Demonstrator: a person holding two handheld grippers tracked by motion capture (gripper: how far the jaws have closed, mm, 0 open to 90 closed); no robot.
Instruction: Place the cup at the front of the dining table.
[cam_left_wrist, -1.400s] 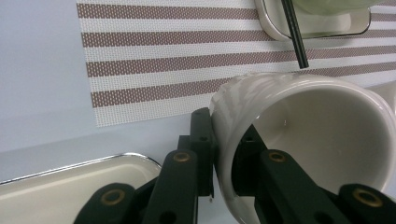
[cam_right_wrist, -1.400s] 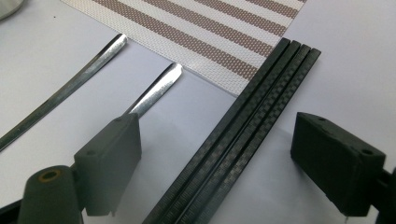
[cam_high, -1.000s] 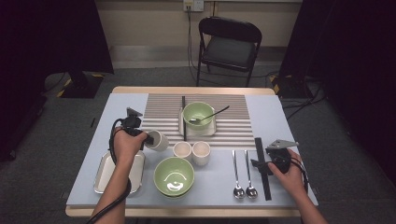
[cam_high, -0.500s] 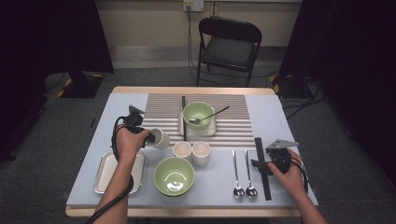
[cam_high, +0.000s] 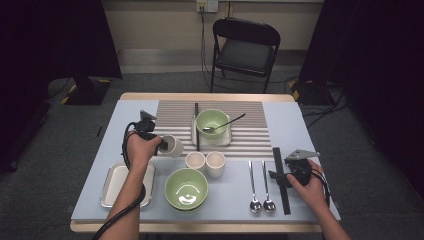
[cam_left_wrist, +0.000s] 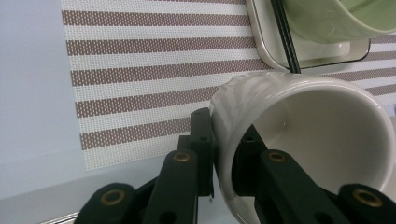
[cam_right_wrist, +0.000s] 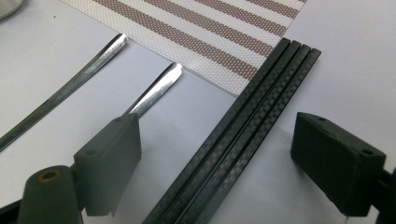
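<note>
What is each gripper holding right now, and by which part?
The left gripper pinches the white cup by its rim wall, one jaw inside, one outside. The right gripper holds nothing; its jaws straddle the black chopsticks.

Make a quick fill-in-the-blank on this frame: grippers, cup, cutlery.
1. The left gripper pinches the wall of a white ____, one jaw inside it and one outside.
2. The right gripper hangs with open jaws over a bundle of black ____.
3. Beside that bundle lie ____ metal spoons.
4. A spoon rests in the far green ____.

Missing words: cup; chopsticks; two; bowl
</note>
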